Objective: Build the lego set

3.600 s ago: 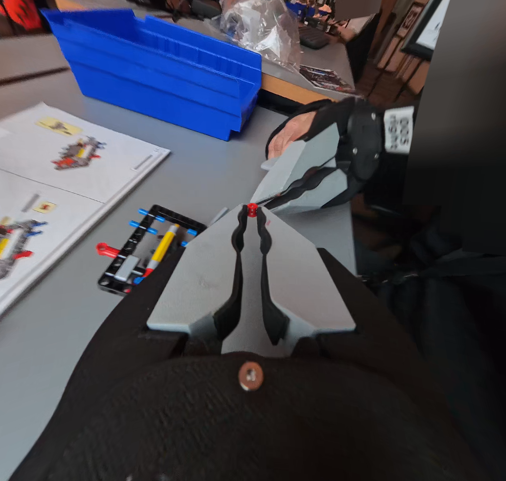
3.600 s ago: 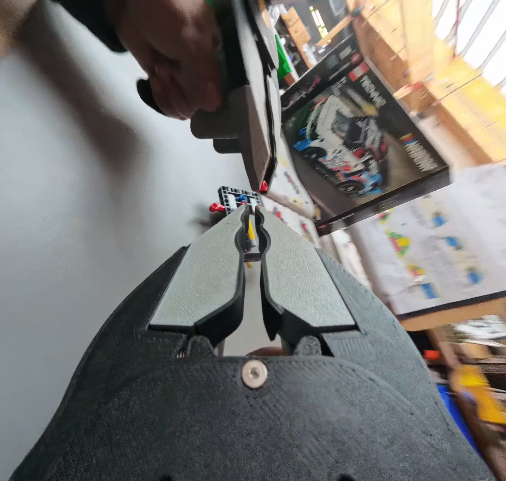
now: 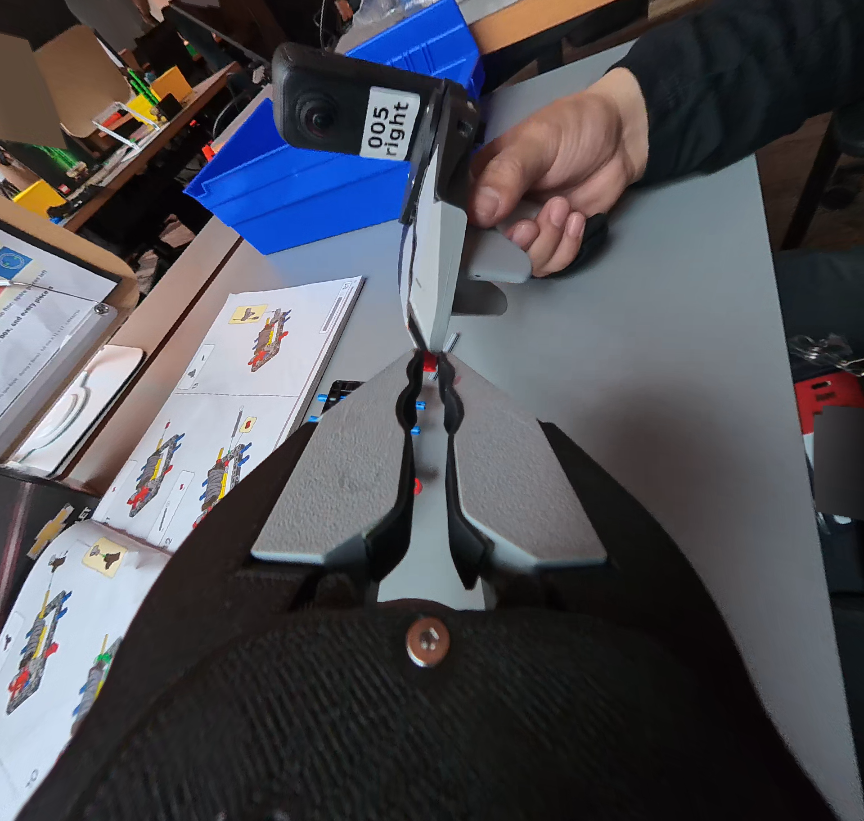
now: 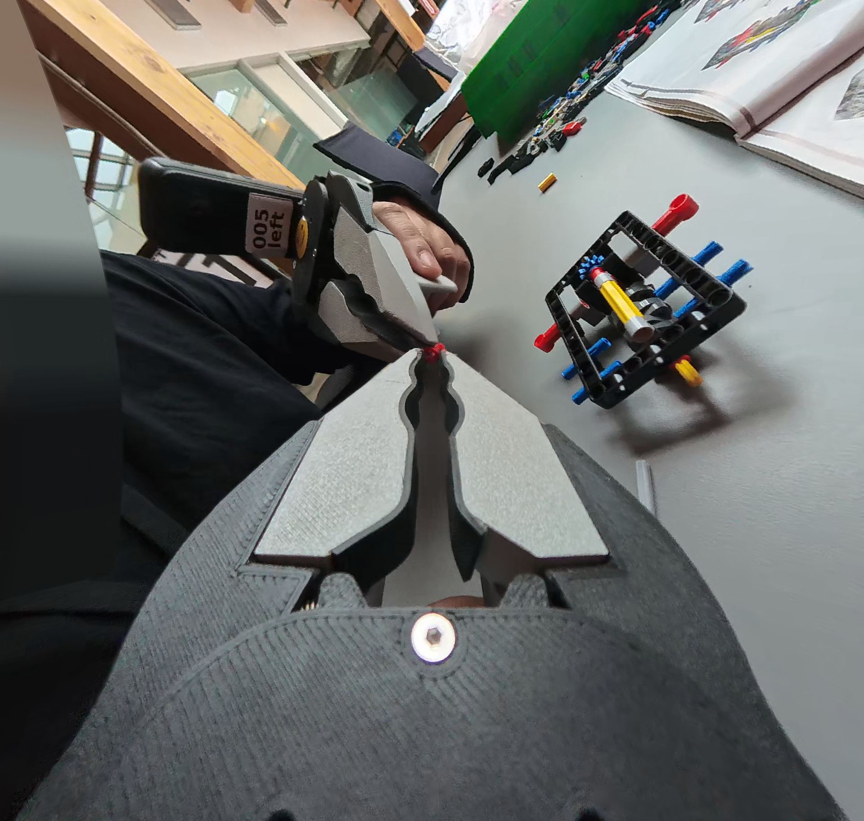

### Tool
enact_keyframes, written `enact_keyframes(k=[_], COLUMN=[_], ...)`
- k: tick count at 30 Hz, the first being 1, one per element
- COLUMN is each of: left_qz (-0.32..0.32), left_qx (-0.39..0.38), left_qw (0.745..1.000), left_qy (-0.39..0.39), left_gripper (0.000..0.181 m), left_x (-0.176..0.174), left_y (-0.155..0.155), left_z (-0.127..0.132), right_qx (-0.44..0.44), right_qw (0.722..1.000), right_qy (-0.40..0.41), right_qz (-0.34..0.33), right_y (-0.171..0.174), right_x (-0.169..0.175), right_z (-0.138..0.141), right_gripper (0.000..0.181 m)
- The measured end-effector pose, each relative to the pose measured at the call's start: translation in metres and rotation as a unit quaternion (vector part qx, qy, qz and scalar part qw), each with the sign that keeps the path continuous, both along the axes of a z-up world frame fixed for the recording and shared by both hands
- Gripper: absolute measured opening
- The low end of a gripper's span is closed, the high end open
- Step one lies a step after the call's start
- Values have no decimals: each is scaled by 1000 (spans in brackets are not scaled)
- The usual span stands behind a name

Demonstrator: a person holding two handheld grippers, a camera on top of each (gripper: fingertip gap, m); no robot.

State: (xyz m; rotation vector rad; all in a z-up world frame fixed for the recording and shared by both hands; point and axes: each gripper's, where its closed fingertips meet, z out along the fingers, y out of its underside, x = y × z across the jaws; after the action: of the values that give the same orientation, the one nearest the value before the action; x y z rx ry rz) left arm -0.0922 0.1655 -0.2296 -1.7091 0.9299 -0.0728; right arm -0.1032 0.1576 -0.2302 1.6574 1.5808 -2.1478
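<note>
- Red was the colour of the small lego piece [image 3: 429, 362] pinched at the tips of the left gripper [image 3: 430, 362], whose fingers [image 3: 355, 462] were drawn almost together around it.
- The right gripper [image 4: 432, 355] was met tip to tip with the left one, its fingers [image 4: 346, 476] narrowed to a slight gap at the same red piece [image 4: 433, 352]; whether it actually gripped the piece could not be told.
- In the left wrist view the right gripper [image 3: 423, 340] was seen coming down from above, held by a hand [image 3: 556, 181] in a dark sleeve.
- In the right wrist view the left gripper [image 4: 428, 338] was seen held above the bench edge by the other hand [image 4: 421, 242].
- The partly built model, a black frame [image 4: 645, 307] with a yellow axle, blue pins and red connectors, was lying on the grey bench [image 4: 771, 494], apart from both grippers.
- An open instruction booklet [image 3: 262, 377] was spread on the bench to the left, with a blue bin [image 3: 304, 190] behind it.
- Loose small parts [image 4: 561, 111] were scattered farther off beside a green bin [image 4: 561, 36].
</note>
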Motion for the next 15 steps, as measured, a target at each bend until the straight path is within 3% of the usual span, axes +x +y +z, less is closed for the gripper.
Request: enact_keyframes(k=[15], left_qz=[17], left_qx=[11], left_qw=[997], left_qy=[78], left_gripper=[3], left_x=[-4], left_y=[3], left_z=[-16], right_qx=[131], right_qw=[991], right_qy=[-6], right_qz=[-29], right_y=[1], right_x=[-2], right_z=[-14], right_gripper=[2])
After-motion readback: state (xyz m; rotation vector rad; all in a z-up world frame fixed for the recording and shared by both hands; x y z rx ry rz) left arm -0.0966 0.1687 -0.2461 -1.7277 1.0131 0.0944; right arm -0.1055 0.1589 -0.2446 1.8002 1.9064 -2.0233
